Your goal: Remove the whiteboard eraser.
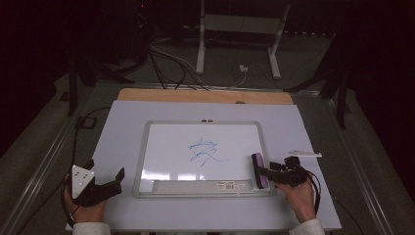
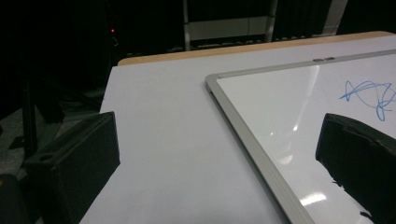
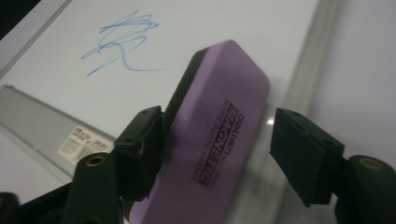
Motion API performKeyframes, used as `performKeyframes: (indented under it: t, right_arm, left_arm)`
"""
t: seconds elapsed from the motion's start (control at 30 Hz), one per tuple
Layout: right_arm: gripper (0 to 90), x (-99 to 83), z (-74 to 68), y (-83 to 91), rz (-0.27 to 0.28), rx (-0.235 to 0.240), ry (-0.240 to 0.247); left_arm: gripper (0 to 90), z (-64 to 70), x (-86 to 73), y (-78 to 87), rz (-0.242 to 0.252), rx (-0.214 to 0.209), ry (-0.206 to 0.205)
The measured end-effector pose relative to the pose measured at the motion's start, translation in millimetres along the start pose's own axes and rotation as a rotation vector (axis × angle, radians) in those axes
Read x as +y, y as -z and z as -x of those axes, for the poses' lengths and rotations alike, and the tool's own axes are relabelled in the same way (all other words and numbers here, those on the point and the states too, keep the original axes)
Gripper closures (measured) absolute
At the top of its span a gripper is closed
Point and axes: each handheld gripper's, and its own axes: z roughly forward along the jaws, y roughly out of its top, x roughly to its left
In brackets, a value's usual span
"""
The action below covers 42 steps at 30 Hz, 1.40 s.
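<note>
Your room is dim; glare streaks the whiteboard (image 2: 299, 107), and the eraser (image 3: 210, 135) looks blurred up close.

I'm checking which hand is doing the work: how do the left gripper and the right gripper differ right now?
The right gripper has a purple eraser between its jaws; the left gripper is open and empty. The right one is over the whiteboard at its lower right corner; the left sits beside the whiteboard over the table. Both are black and hand-held.

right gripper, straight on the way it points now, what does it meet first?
Probably the white whiteboard. The right gripper points over its lower right corner toward the blue scribble, with the purple magnetic eraser between its jaws leading. The eraser's height above the surface is unclear.
</note>
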Motion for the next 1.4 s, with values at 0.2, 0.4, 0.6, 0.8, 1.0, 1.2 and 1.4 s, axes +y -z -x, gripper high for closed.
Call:
performKeyframes:
  t: [0.2,0.4,0.6,0.8,1.0,1.2,1.4]
  right_arm:
    - [35.2,-2.0,-7.0,-14.6,-0.071,0.015,0.012]
    - [40.9,-1.8,-9.9,-13.8,-0.059,0.003,0.027]
    - [41.0,2.4,-9.7,-7.9,-0.023,0.006,0.026]
    - [41.0,10.9,-13.8,-4.6,0.012,0.012,0.051]
    - [41.0,22.4,-19.0,-4.9,0.041,0.009,0.068]
    - [41.0,33.3,-23.2,-8.3,0.057,-0.006,0.084]
    - [41.0,47.9,-29.2,-19.0,0.069,-0.038,0.089]
  left_arm:
    - [0.6,-1.0,-0.2,0.3,0.001,0.001,0.004]
    - [0.6,-0.8,-0.1,0.3,0.001,0.001,0.003]
    - [0.6,-0.5,-0.2,0.0,-0.001,0.002,0.002]
    - [0.6,-0.4,-0.4,-0.2,-0.001,0.003,0.002]
    - [0.6,-0.3,-0.7,-0.7,-0.003,0.001,0.001]
    - [0.6,-0.5,-0.8,-0.8,-0.001,0.001,0.003]
    - [0.6,-1.2,-1.3,-1.4,-0.004,0.0,0.001]
